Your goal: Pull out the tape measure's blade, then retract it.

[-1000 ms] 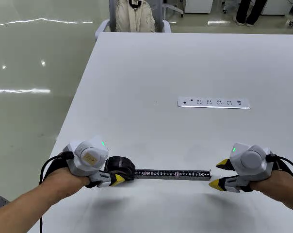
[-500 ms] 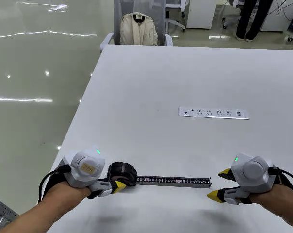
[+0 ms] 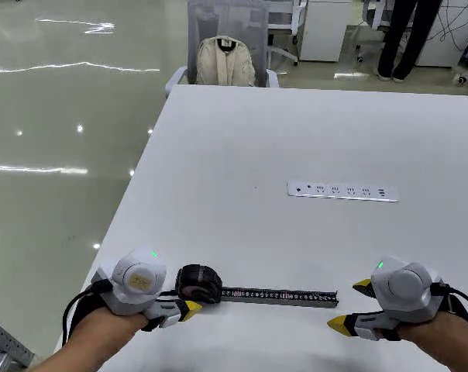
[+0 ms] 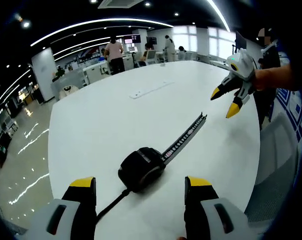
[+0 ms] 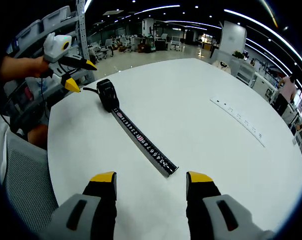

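Black tape measure [image 3: 198, 282], blade [image 3: 279, 295] extended flat on table

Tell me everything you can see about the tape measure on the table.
The tape measure has a compact black case lying on the white table near the person's edge. Its dark blade, marked with pale numerals, is partly pulled out, flat and straight toward the right gripper, its tip free and short of the open jaws. A thin black strap trails from the case toward the left gripper, whose open jaws sit just behind the case without clamping it.
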The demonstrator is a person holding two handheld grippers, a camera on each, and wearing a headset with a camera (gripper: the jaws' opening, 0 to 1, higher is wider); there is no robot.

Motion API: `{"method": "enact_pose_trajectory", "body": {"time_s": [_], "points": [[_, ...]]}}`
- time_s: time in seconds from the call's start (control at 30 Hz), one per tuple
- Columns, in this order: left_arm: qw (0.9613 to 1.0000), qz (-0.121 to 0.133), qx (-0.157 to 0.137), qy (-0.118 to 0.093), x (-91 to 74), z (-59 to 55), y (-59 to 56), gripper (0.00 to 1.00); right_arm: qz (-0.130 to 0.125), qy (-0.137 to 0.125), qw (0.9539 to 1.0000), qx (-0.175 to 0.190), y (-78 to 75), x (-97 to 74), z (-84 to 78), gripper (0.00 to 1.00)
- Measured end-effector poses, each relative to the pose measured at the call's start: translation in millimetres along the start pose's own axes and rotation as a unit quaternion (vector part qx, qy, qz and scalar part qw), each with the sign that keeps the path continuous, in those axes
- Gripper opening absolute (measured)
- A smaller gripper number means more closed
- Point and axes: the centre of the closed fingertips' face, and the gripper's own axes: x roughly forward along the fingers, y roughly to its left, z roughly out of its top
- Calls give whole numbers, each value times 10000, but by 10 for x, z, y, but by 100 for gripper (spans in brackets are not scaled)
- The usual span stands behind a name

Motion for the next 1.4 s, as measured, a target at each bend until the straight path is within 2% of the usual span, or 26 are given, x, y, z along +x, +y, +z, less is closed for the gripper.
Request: {"method": "enact_pose_trajectory", "body": {"time_s": [0.27, 0.57, 0.7, 0.83, 1.17, 1.4], "points": [[9995, 226, -193, -72, -70, -25, -13, 72, -82, -98, 9998, 146, 57, -75, 37, 61], [9987, 308, -384, -103, -196, -83, -93, 73, -127, -121, 9993, 334, 188, -139, 8, 67], [9987, 310, -399, -112, -205, -83, -97, 75, -125, -120, 9993, 344, 196, -142, 6, 70], [9979, 373, -479, -210, -330, -84, -157, 78, -109, -160, 9988, 444, 338, -219, -13, 71], [9972, 392, -581, -276, -488, -91, -306, 80, -146, -193, 9983, 539, 505, -349, -60, 74], [9965, 427, -645, -330, -597, -98, -378, 85, -141, -231, 9980, 574, 645, -429, -57, 77]]}}
